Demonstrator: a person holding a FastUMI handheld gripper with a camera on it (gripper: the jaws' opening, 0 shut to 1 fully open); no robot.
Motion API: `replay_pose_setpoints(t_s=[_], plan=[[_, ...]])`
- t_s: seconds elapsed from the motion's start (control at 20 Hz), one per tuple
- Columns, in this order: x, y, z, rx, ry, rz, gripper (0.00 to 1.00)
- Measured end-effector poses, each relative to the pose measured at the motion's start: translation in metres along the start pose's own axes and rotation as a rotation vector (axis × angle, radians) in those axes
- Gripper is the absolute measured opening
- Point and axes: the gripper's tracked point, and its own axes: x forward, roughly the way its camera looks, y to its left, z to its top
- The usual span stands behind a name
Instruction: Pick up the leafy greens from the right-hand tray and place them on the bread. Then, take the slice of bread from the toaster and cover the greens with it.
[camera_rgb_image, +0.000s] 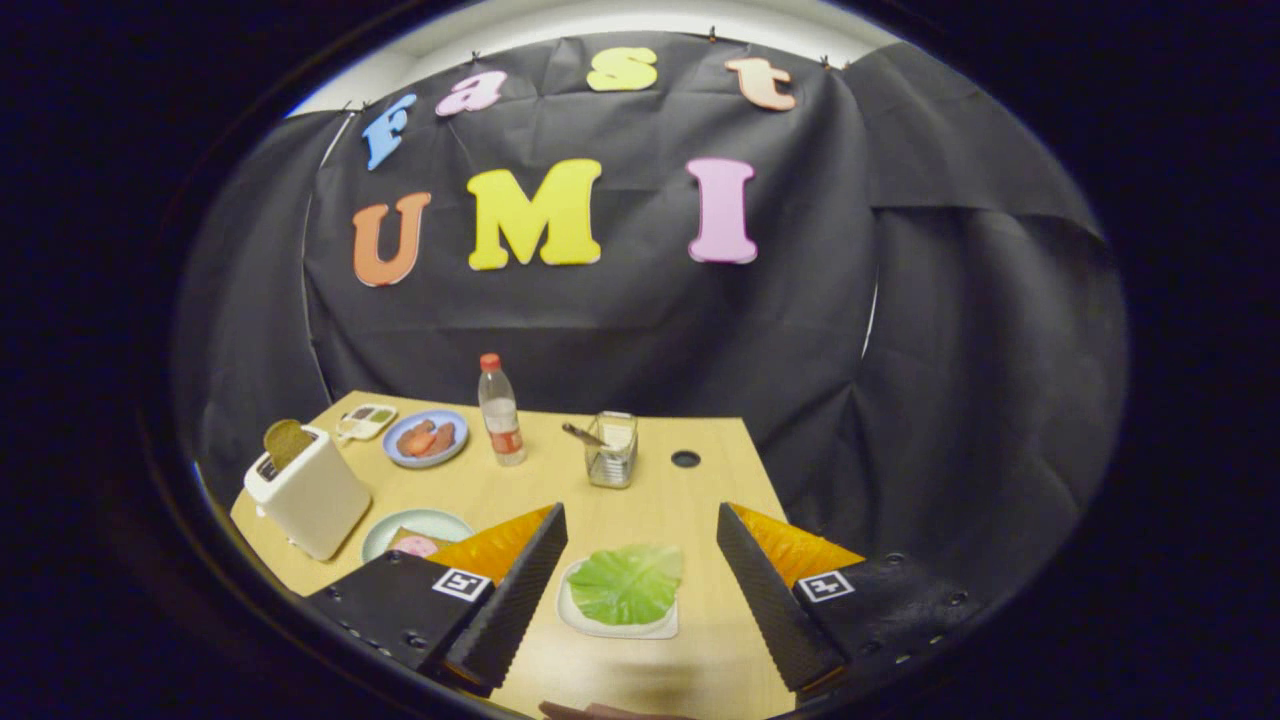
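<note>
One green leafy lettuce piece (627, 584) lies on one white tray (570, 612) between the released, empty jaws of the gripper (640, 590), bare wooden worktop (690, 500) beyond, one white toaster (308, 492) holding one bread slice (287, 441).

We hold our gripper (640, 580) above the table, tilted downward, its two fingers spread wide apart with nothing pressed between them. The left finger (510, 595) and the right finger (765, 595) angle outward toward their tips, ridged inner faces turned to each other. Each finger's base carries a square marker. A sliver of our hand (600, 712) shows beneath the fingers.
</note>
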Motion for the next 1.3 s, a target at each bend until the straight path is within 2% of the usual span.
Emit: replay_pose_setpoints(t_s=[0.45, 0.75, 0.95, 1.1, 1.25, 1.3], plan=[[0.111, -0.029, -0.107, 0.017, 0.320, 0.028, 0.96], [0.152, -0.024, -0.150, 0.021, 0.527, 0.055, 0.96], [0.162, -0.024, -0.157, 0.011, 0.556, 0.045, 0.87], [0.165, -0.023, -0.151, -0.027, 0.533, 0.040, 0.65], [0.169, -0.025, -0.148, -0.060, 0.525, 0.013, 0.53], [0.170, -0.027, -0.147, -0.065, 0.520, 0.003, 0.44]])
